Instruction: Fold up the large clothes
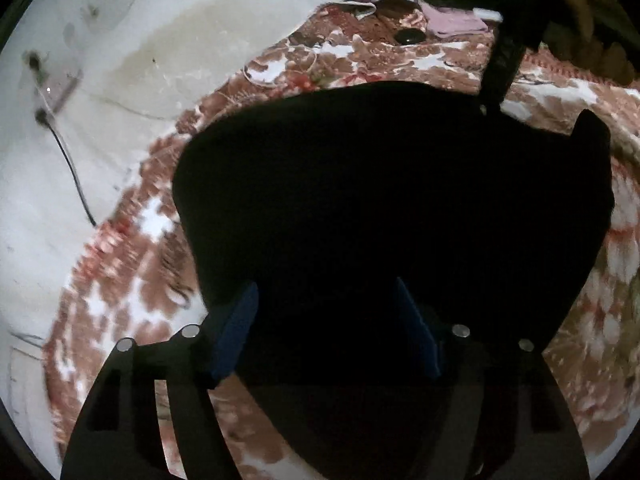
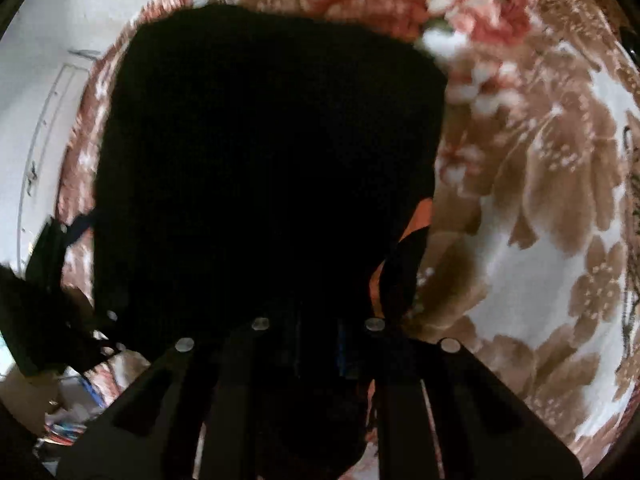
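Note:
A large black garment [image 1: 380, 200] lies folded on a floral blanket [image 1: 160, 240]. My left gripper [image 1: 326, 312] hangs open over the garment's near edge, its blue fingers [image 1: 240, 328] wide apart and not pressing the cloth. At the far right edge, my right gripper [image 1: 502, 64] comes down onto the garment, with a person's hand [image 1: 580, 20] behind it. In the right wrist view the black garment [image 2: 260, 160] fills the middle and shows an orange lining [image 2: 424, 216]. My right gripper [image 2: 320, 344] has its fingers drawn together in the dark cloth. The left gripper [image 2: 60, 248] shows at the left edge.
A pale wall [image 1: 120, 40] with a black cable [image 1: 72, 168] borders the blanket on the left. Pink cloths [image 1: 456, 20], a dark round object [image 1: 408, 36] and a thin white cord [image 1: 280, 76] lie at the far end. Clutter [image 2: 68, 420] sits beyond the blanket's edge.

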{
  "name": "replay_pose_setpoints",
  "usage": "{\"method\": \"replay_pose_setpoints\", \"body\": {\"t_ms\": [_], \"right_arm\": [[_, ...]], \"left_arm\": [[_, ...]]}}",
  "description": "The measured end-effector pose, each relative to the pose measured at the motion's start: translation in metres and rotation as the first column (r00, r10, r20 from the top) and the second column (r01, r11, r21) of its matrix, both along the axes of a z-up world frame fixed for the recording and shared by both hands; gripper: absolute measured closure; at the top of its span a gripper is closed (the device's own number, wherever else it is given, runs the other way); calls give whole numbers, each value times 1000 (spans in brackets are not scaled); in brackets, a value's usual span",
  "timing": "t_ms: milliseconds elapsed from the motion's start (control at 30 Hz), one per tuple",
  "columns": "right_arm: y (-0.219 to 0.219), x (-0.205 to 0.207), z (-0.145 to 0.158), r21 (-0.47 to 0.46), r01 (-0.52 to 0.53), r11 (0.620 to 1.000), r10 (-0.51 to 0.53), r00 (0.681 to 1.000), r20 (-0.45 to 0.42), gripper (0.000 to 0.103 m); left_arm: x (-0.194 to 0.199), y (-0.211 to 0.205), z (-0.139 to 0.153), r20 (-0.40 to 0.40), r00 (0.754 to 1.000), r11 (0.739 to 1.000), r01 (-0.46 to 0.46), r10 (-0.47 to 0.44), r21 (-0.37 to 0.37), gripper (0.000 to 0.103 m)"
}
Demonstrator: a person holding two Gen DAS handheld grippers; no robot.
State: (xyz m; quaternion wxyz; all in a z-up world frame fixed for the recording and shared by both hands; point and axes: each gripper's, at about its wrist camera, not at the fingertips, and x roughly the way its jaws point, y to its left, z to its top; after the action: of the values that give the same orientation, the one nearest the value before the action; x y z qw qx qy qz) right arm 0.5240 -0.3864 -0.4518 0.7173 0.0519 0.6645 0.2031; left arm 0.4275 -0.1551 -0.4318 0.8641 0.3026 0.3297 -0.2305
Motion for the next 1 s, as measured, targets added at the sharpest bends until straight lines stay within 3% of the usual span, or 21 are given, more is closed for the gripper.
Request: {"method": "replay_pose_setpoints", "body": {"t_ms": [167,267,367,400,433,467,500,600,667,700,800,867,900,933,1000], "right_arm": [[-8,5,-33,81,59,995,-59,998,-5,87],[-9,0,-27,83,45,996,-47,998,33,81],[-17,-6,1,21,50,999,-51,997,64,59],[-21,-7,15,19,55,998,-57,994,89,45],[-25,-6,32,25,66,998,-68,990,123,34],[-28,-4,48,29,81,996,-84,983,161,13],[-29,-1,60,30,93,995,-97,977,189,5],[-27,22,93,13,149,989,-147,950,277,5],[-18,35,104,-17,198,980,-183,931,316,5],[-10,45,103,-27,224,974,-203,923,327,5],[5,71,82,-60,259,964,-229,923,309,5],[18,84,57,-177,278,944,-212,924,319,5],[18,91,41,-232,281,931,-203,928,311,5],[19,94,27,-269,283,921,-199,932,302,5],[6,100,-1,-301,305,904,-217,932,291,5]], "left_arm": [[3,15,-18,-39,998,993,-52,49,-104,34],[5,16,-14,-51,997,989,-71,65,-129,34],[8,21,5,-108,991,980,-100,82,-173,22],[11,24,12,-130,986,976,-123,100,-182,9],[15,29,25,-158,981,966,-142,109,-217,7],[16,33,36,-157,982,957,-145,107,-252,7],[18,36,48,-147,983,947,-148,110,-284,5],[44,42,89,-142,978,903,-198,154,-382,5],[73,39,98,-168,963,889,-260,211,-376,5],[97,35,96,-220,944,882,-312,246,-354,5],[140,22,85,-303,906,871,-385,294,-306,5],[165,13,65,-323,883,888,-415,340,-199,6],[178,13,44,-349,855,889,-444,384,-109,4],[185,20,31,-391,837,884,-455,382,-109,4],[193,40,10,-462,811,859,-480,359,-177,4]]}}
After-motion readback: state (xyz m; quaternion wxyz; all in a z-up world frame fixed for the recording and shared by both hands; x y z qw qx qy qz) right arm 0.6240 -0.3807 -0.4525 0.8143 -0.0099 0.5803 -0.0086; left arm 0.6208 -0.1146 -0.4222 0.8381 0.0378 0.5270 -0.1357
